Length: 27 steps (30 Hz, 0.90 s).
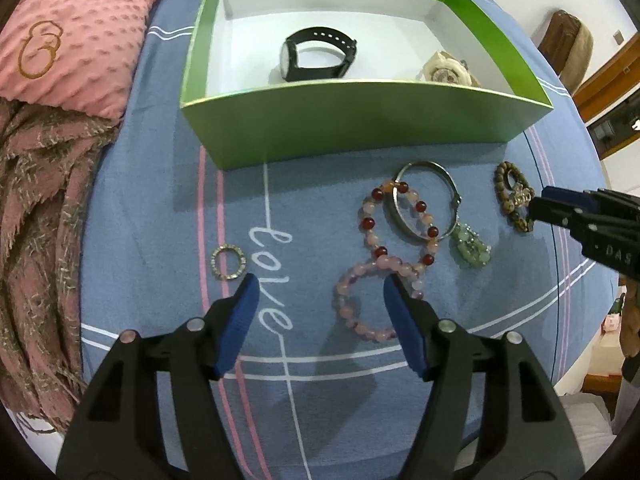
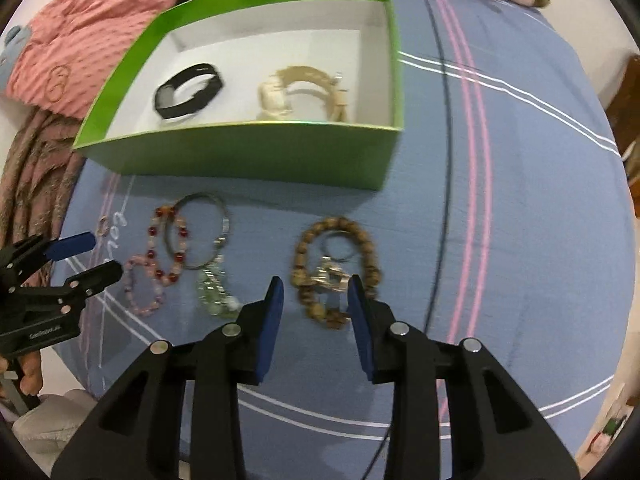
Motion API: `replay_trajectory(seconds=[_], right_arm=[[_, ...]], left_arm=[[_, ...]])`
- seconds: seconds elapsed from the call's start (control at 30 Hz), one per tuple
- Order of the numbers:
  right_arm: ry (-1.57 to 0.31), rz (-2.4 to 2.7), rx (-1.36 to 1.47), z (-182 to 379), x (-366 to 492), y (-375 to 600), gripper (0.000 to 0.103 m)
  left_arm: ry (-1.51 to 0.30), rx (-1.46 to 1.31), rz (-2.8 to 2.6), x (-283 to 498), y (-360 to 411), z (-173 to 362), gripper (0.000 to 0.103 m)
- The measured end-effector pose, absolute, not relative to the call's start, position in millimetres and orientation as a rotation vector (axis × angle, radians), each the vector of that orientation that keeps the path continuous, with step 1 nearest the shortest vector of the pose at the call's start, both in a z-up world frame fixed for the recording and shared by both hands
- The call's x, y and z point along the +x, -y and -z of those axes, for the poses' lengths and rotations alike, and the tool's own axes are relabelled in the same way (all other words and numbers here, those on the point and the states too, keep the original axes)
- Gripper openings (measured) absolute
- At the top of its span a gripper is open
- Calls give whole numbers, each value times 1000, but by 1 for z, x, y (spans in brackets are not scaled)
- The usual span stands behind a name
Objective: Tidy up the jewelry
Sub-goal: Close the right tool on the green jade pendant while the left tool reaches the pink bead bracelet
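A bed is covered by a blue sheet with white and pink stripes. On it are laid a green box, a small ring, three bracelets, a metal bangle, a jade pendant and a pink blanket.

Counts, on blue bedsheet: 1 green box, w/ 2 watches inside: 1 black watch, 1 cream watch. Outside box: 3 bead bracelets, i.e. 1 pink bracelet, 1 red-and-peach bracelet, 1 brown wooden bracelet. Also 1 metal bangle, 1 green jade pendant, 1 small sparkly ring, 1 keyring-type charm on the wooden one. 2 grippers: left gripper, right gripper.
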State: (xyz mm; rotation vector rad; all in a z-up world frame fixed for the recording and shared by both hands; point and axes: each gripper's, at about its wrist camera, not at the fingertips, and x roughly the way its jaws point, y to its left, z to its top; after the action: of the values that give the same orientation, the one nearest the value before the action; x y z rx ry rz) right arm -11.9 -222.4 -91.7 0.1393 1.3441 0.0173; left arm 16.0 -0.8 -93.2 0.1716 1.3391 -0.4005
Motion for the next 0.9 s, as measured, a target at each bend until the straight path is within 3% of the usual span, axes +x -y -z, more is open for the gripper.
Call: replay_trajectory(seconds=[0.4, 0.5, 0.7, 0.9], right_arm=[[-1351, -122, 116, 90, -15, 198, 35], [-1358, -122, 131, 91, -14, 201, 35], [-1373, -195, 110, 100, -6, 167, 35], [-1400, -216, 23, 116, 1, 136, 35]], left_arm=[[-1376, 178, 476, 11, 16, 109, 66], [-1383, 144, 492, 13, 15, 113, 51], [-1357, 164, 495, 15, 18, 115, 45], [-1339, 215, 442, 14, 17, 115, 19]])
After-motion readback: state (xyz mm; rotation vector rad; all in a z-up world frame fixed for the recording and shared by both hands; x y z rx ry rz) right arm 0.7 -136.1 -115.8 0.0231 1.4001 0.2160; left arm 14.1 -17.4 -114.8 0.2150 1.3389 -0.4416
